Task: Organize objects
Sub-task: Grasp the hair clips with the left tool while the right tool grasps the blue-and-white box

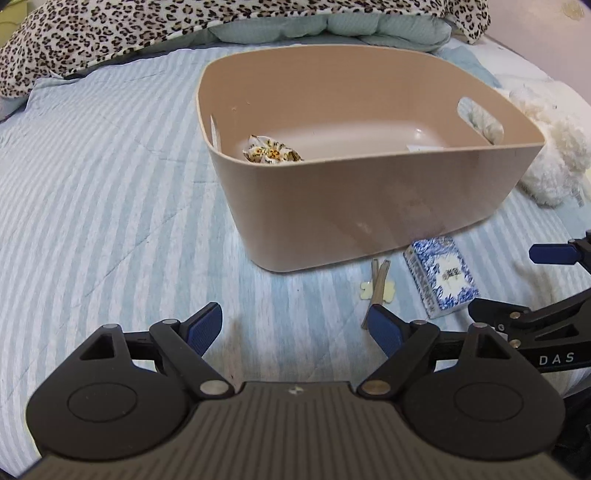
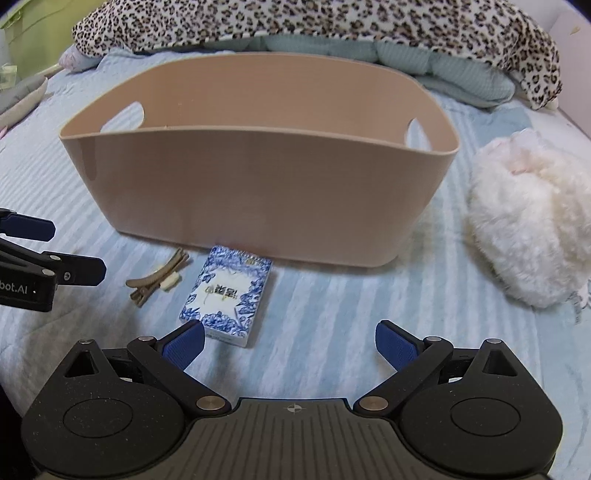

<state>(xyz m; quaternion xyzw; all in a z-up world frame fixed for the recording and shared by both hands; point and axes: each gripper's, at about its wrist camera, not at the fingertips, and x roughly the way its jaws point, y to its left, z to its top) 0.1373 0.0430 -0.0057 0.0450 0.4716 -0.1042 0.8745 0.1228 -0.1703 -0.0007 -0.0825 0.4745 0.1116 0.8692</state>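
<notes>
A beige plastic bin (image 1: 369, 206) (image 2: 266, 184) stands on the striped bed. A floral cloth item (image 1: 271, 150) lies inside it at the left. In front of the bin lie a blue-and-white tissue pack (image 1: 441, 277) (image 2: 227, 295) and a beige hair clip (image 1: 376, 291) (image 2: 155, 280). My left gripper (image 1: 295, 328) is open and empty, low over the bed, left of the clip. My right gripper (image 2: 290, 343) is open and empty, just behind the tissue pack; it also shows in the left wrist view (image 1: 517, 280).
A white fluffy plush (image 2: 528, 225) (image 1: 554, 147) lies right of the bin. A leopard-print blanket (image 2: 314, 22) (image 1: 110, 33) and teal pillows (image 1: 332, 26) are piled behind it. The left gripper's fingers (image 2: 74, 271) show at the left edge of the right wrist view.
</notes>
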